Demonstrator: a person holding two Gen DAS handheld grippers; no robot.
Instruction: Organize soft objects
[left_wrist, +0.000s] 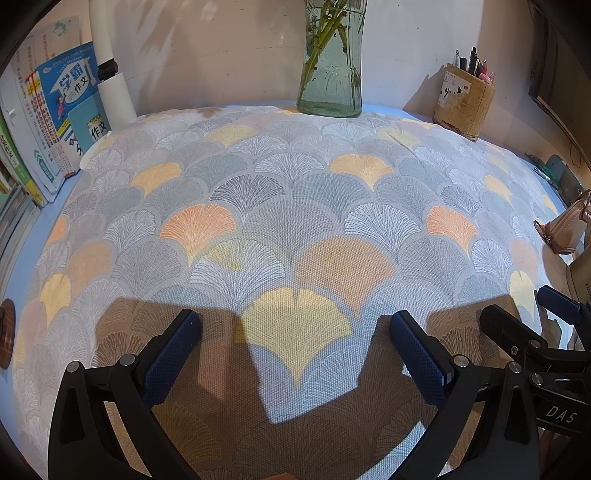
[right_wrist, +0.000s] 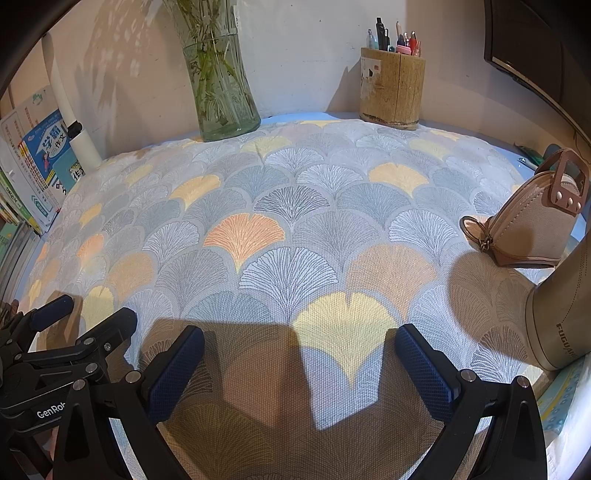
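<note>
Left gripper (left_wrist: 295, 350) and right gripper (right_wrist: 299, 365) low in frame, side by side, jaws spread wide, gripping nothing.

Home desk: books (left_wrist: 55, 122), pen holder (right_wrist: 392, 88).

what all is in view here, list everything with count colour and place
patterned cloth: 1, grey with yellow and orange fan leaves, spread over the desk
glass vase: 1, clear green with stems, back edge by the wall
pen holder: 1, tan, back right, full of pens
books: several, blue and white, standing at left
white tube: 1, back left by the books
pouch: 1, beige, right edge
bottle: 1, beige, near right
left gripper: 1, black, blue pads, open over the cloth
right gripper: 1, same, open
</note>
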